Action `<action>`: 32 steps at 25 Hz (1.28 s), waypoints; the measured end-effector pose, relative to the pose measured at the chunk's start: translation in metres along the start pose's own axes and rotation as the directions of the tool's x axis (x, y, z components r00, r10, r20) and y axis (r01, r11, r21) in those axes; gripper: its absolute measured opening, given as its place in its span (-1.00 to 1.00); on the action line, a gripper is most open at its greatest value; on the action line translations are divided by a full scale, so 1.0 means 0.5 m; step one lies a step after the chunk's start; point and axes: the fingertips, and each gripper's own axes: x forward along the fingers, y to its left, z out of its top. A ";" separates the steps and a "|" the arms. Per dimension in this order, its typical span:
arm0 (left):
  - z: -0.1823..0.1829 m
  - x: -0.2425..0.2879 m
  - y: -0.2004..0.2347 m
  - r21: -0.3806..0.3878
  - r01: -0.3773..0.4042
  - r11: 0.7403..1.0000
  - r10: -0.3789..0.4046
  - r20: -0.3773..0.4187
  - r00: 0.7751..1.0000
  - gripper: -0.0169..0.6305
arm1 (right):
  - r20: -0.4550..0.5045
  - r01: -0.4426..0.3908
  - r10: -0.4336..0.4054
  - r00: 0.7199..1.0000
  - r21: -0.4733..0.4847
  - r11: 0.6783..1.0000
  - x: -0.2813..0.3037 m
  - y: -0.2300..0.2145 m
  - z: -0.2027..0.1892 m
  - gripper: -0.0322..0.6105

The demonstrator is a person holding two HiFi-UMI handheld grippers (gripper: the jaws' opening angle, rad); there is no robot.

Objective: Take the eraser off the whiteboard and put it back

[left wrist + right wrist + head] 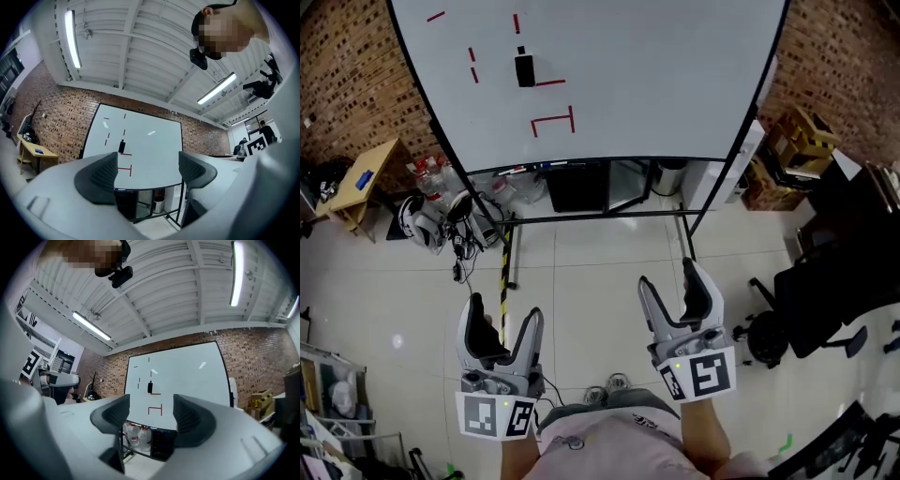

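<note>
While the eraser (525, 70) clings to the whiteboard (656, 84), upper left of frame, left hand-held gripper (504, 314) and right hand-held gripper (668, 281) hang low, well short of it; both jaws apart, nothing between.

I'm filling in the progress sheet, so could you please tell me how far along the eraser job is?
Nothing looks done: the black eraser sits on the whiteboard. In hand: the left claw and right claw are open, empty, well short of the board. Left: take it off, put it back.
</note>
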 end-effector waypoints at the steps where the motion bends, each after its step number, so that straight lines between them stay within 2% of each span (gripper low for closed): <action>1: 0.001 -0.006 0.000 -0.004 0.011 1.000 -0.011 -0.005 1.000 0.28 | -0.006 0.012 -0.012 1.000 0.003 1.000 -0.008 0.006 -0.001 -0.02; 6: -0.002 -0.050 0.004 -0.042 0.043 0.998 -0.044 -0.023 0.999 0.28 | -0.028 0.025 -0.025 0.999 -0.001 1.000 -0.030 0.053 -0.009 -0.01; 11: 0.004 -0.089 -0.020 -0.061 0.053 0.997 -0.055 -0.024 0.998 0.28 | -0.068 -0.026 0.025 0.997 -0.016 1.000 -0.054 0.098 -0.013 -0.02; 17: 0.019 -0.108 -0.073 -0.063 0.071 0.995 -0.072 -0.004 0.997 0.28 | -0.073 -0.034 0.033 0.997 -0.001 0.999 -0.084 0.090 -0.011 -0.01; 27: 0.016 -0.121 -0.117 -0.048 0.083 0.995 -0.084 -0.025 0.996 0.28 | -0.046 -0.035 0.038 0.998 0.049 0.998 -0.098 0.073 -0.012 -0.02; 32: 0.022 -0.128 -0.126 -0.043 0.088 0.995 -0.089 -0.021 0.996 0.28 | -0.049 -0.024 0.026 0.998 0.047 0.999 -0.099 0.071 -0.012 -0.16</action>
